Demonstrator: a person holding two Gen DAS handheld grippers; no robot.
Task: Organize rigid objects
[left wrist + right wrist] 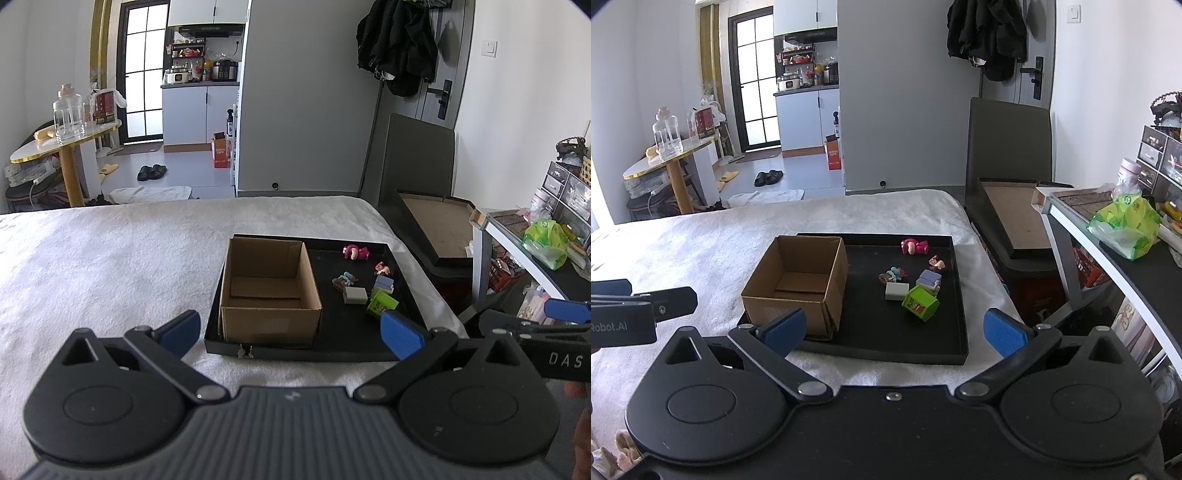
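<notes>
A black tray lies on the white-covered bed. In its left half stands an open, empty cardboard box. Its right half holds several small toys: a pink figure, a green cube, a white block, a lilac block and two small figurines. My left gripper is open and empty, short of the tray's near edge. My right gripper is open and empty, over the tray's near edge.
A dark chair and a flat black box stand right of the bed. A desk with a green bag is at far right. A round table with jars is far left.
</notes>
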